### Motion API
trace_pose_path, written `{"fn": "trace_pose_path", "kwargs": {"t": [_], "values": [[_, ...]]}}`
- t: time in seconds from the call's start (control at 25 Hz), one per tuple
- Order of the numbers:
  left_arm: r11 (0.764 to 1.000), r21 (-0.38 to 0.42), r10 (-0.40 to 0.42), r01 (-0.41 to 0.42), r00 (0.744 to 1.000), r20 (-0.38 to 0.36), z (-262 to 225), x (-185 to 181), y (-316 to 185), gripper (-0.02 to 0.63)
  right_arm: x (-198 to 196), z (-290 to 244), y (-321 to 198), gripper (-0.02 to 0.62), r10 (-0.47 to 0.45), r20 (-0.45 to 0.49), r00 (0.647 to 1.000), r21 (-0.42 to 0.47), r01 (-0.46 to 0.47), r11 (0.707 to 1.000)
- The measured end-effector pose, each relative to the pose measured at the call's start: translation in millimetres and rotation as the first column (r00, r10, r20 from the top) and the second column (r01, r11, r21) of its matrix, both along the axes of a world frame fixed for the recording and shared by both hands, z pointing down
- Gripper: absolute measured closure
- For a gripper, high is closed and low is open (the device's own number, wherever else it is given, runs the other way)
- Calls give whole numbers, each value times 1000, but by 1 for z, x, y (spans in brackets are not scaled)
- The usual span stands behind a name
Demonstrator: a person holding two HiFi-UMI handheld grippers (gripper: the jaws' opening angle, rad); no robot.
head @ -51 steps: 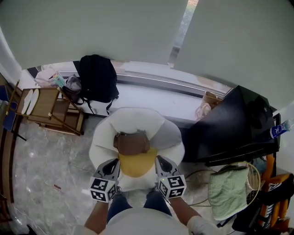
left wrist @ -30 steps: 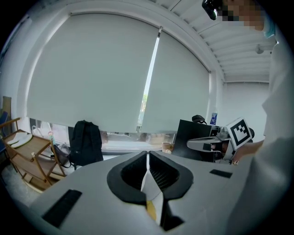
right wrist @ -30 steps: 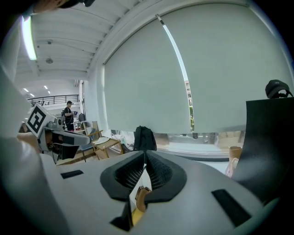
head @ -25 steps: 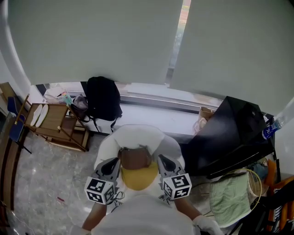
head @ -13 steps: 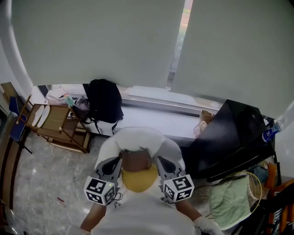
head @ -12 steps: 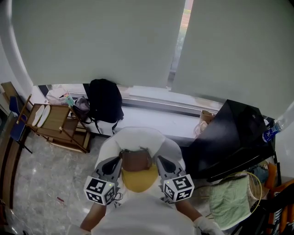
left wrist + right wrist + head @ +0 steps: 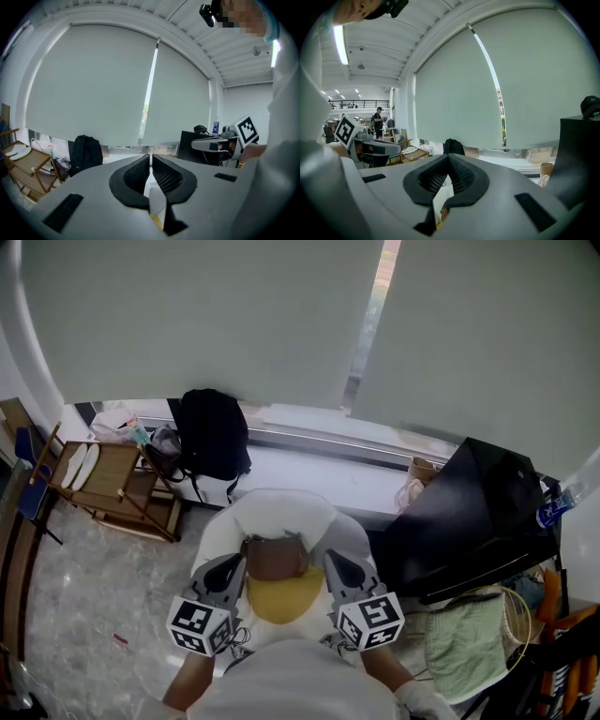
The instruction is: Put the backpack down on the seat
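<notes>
Left gripper (image 7: 150, 158) is pinched shut on a fold of white fabric with a yellow edge below it, and right gripper (image 7: 447, 158) is closed the same way on white material. Both sit at the sides of the white rounded backpack with a brown patch and a yellow panel (image 7: 281, 517), held in the air close to the person's body, above the marble floor (image 7: 84, 596). It is not on any seat yet. To set it down well, as I judge it: carry it level with both grips closed, lower it until the base takes the weight, and only then let go, both sides together so it doesn't tip. Which seat is meant is hard to tell. A wooden folding chair (image 7: 103, 479) stands at the left with pale flat things on it, and a long white window ledge (image 7: 309, 460) runs beyond the backpack. A second, black backpack (image 7: 211, 432) stands on that ledge. The held backpack's underside and straps are hidden. The gripper views look over it at the blinds, so the exact grip points can't be made out.
</notes>
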State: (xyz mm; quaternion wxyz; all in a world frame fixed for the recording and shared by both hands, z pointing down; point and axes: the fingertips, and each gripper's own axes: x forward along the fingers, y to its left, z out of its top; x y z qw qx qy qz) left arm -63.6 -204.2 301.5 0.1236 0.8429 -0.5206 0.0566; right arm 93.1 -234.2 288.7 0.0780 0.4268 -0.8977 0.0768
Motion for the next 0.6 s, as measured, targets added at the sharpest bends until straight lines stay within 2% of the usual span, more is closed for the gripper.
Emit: {"fn": "trace_pose_path", "kwargs": {"t": [0.6], "values": [[1000,-20,0,0,1000,-9,7,-4,8,561,-3,1,9,565,-7,-20,1000,-8,7,1000]]}}
